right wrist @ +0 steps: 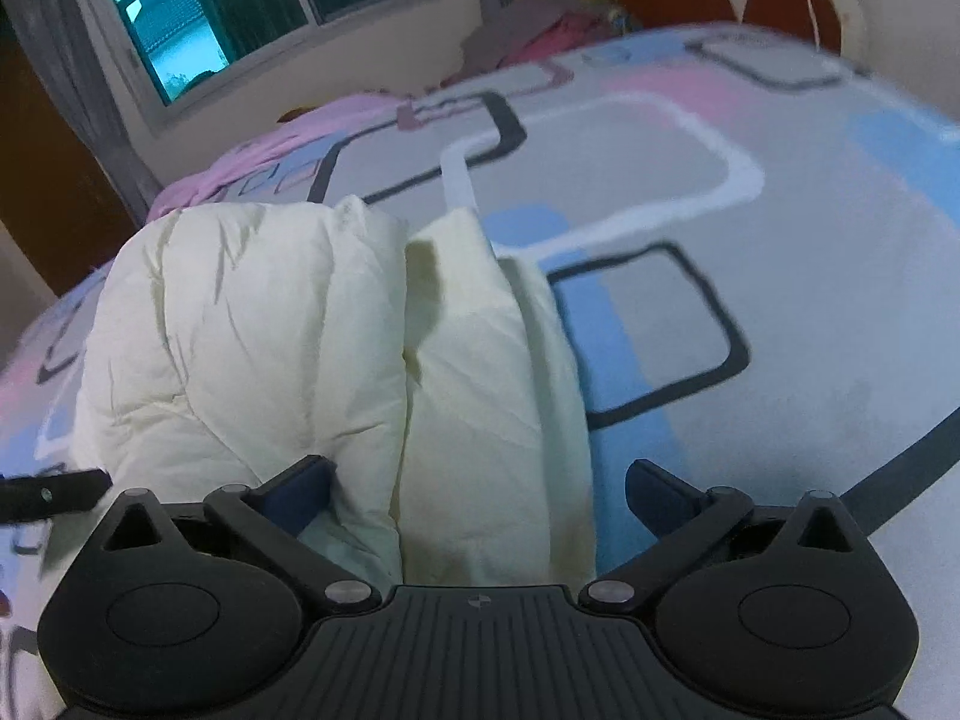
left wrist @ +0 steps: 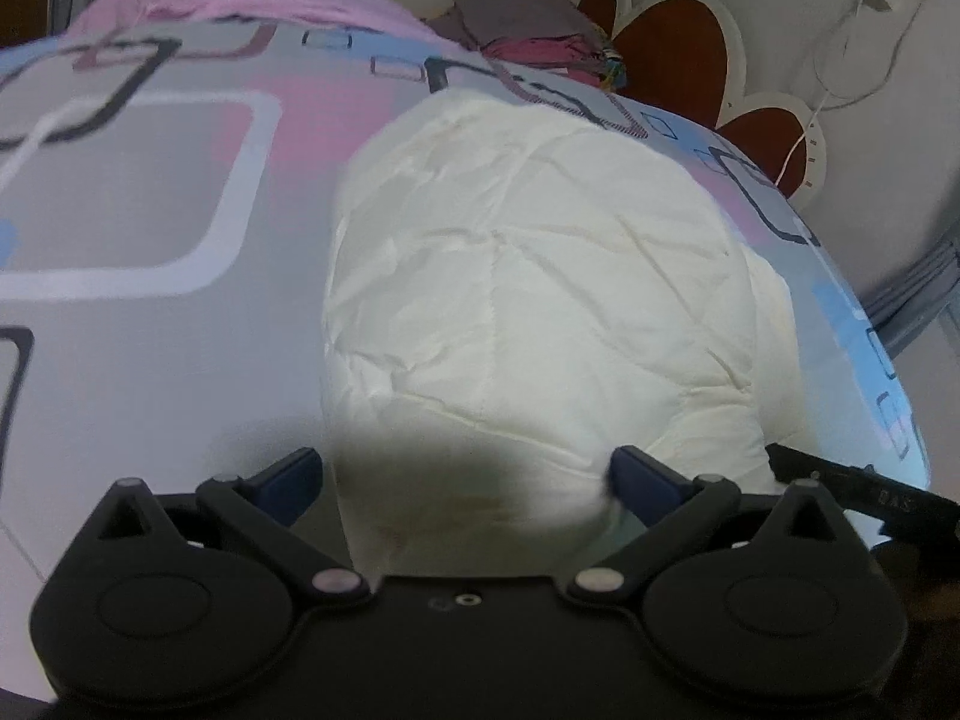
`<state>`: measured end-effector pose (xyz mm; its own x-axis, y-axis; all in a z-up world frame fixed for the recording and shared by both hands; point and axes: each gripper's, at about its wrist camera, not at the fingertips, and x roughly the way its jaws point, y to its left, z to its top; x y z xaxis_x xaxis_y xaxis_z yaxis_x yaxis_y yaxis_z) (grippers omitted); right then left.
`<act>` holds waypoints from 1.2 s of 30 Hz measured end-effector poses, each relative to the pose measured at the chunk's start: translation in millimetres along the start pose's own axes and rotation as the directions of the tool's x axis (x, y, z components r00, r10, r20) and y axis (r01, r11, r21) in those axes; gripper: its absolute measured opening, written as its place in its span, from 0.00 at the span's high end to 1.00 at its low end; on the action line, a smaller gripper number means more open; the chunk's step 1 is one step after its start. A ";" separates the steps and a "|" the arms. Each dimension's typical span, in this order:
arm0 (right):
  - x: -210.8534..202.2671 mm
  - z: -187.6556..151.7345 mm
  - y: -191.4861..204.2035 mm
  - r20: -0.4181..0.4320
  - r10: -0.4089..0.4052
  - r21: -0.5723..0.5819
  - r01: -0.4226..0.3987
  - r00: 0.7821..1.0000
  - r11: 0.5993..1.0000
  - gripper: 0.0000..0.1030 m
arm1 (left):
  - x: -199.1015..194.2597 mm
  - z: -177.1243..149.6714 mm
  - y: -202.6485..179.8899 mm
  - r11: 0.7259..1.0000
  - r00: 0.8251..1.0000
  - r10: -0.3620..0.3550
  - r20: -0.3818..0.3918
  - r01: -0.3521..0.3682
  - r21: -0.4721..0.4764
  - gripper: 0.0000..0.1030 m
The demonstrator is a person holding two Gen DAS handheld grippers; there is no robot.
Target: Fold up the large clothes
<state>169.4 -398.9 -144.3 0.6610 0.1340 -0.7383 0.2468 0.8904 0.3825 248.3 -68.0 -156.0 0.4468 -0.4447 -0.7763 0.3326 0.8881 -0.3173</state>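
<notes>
Patterned bedding (left wrist: pixel 150 324) in grey, pink and blue squares covers the bed you are working over, with a window (right wrist: pixel 198 6) at 11 o'clock in the right wrist view and a heap of dark and red clothes (left wrist: pixel 528 30) at 12 o'clock near the headboard (left wrist: pixel 678 54). Your cream padded garment (left wrist: pixel 528 276) lies folded on the bedding, bulky and creased; in the right wrist view it shows stacked layers running from 10 o'clock down to 6 o'clock. Your left tongs (left wrist: pixel 465 480) stand wide, the garment's near edge between the fingers. Your right tongs (right wrist: pixel 480 492) also stand wide, straddling the folded layers without pinching them.
</notes>
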 end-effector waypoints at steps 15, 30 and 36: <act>22.8 15.9 -21.6 -0.103 0.300 0.176 -0.280 0.948 0.944 0.55 | 8.1 -3.8 17.6 0.980 0.991 -0.134 -0.026 0.129 -0.152 0.25; 22.4 33.5 81.8 -0.068 0.508 0.184 -0.490 0.859 0.852 0.69 | -105.2 28.2 64.8 0.984 0.985 -0.035 0.171 0.064 -0.165 0.45; 47.6 27.8 186.0 -0.076 0.581 0.138 -0.569 0.810 0.811 0.69 | -156.1 42.8 135.4 0.982 0.966 0.062 0.250 -0.014 -0.189 0.45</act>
<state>266.4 -239.0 -92.8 0.6249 0.6594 -0.4180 -0.0787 0.5858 0.8066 259.1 116.7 -54.5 0.6597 -0.4039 -0.6338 0.1634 0.9002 -0.4036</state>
